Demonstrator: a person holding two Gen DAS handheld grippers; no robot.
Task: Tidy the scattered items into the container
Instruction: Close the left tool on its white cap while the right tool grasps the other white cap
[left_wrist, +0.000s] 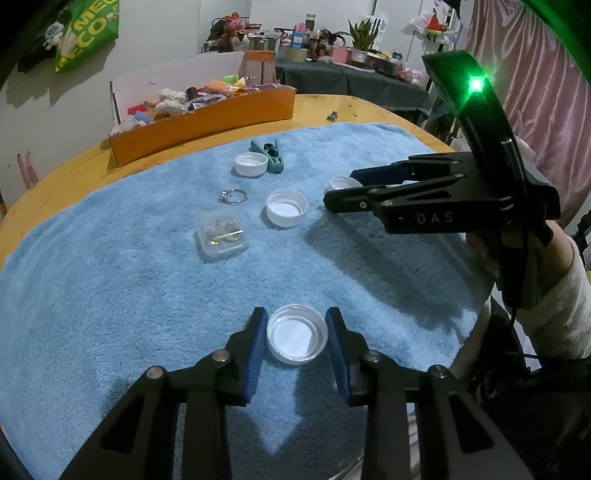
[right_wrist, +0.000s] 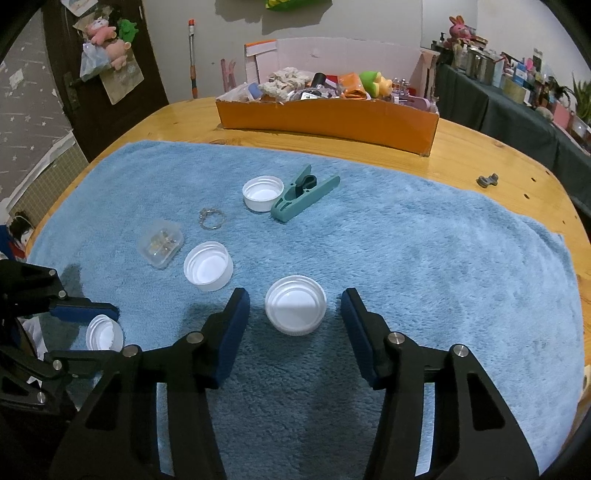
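1. The left gripper sits low over the fluffy blue towel, its blue-padded fingers spread on either side of a white plastic screw cap lying open side up; the pads are close to the rim but contact cannot be judged.
2. The right gripper has its fingers set wide around a second white plastic cap, with clear gaps on both sides.
3. Further out on the towel lie two more white caps, a teal plastic clip just beside the farther one, a small metal key ring and a small clear plastic box of trinkets.
4. The orange cardboard box, already full of assorted things, stands on the round wooden table beyond the towel.
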